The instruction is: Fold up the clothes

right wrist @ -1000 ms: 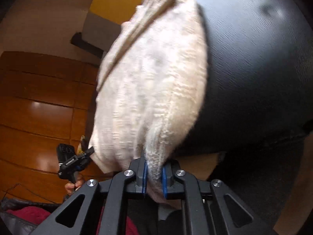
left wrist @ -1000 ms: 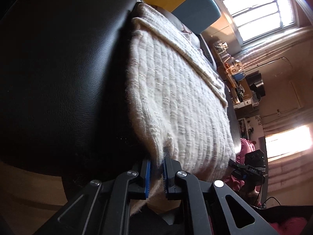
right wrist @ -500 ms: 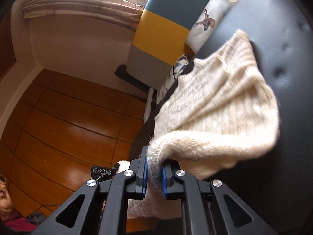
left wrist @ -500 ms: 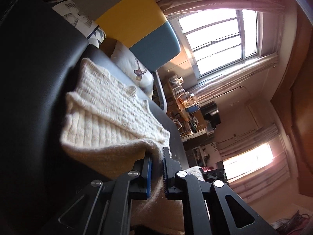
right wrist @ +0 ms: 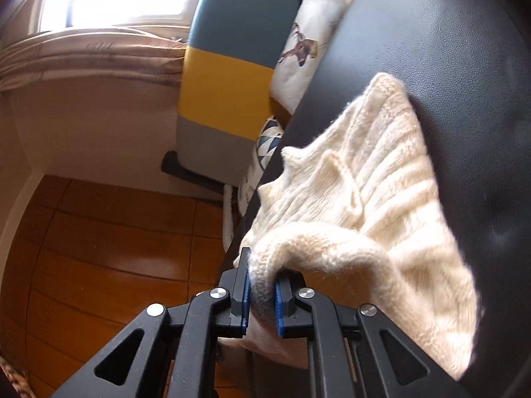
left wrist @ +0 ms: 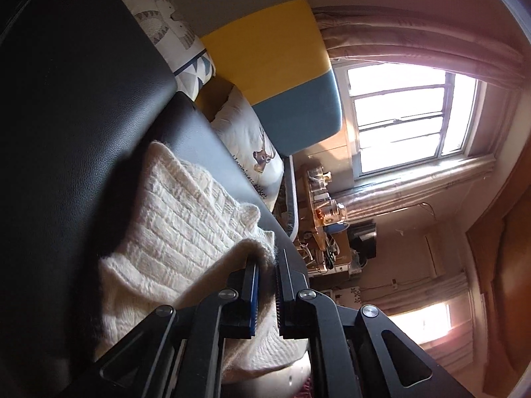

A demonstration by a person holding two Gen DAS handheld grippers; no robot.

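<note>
Both tools are clamped on the cream knit sweater [right wrist: 381, 192]. Left tool [left wrist: 266, 285] pinches a rolled hem edge between its blue pads; right tool [right wrist: 260, 293] grips a thicker bunched edge, pads spread by the bulk.

Sweater lies on the black leather seat [left wrist: 83, 106], far part flat, near edge lifted and curling over toward the far end. Reads as a mid-fold carry: near half going over the far half.

To do it well:
- keep both tools level with each other so the fold line runs square across the ribs
- carry the held edge to meet the far edge, then lower it before releasing, don't drop
- keep light tension between the tools; slack lets the middle sag and crease

Materials: chunky ribbed wool-type knit, fuzzy, stretchy, thick, so it'll spring back and hold a soft fold rather than a sharp one. Leather is smooth, fine-grained, slick; I'd expect the lower layer to slide if dragged.

Behind the seat: printed cushions [left wrist: 255, 152] and a grey/yellow/teal padded chair back [right wrist: 232, 66]. Wooden floor [right wrist: 116, 248] below.
</note>
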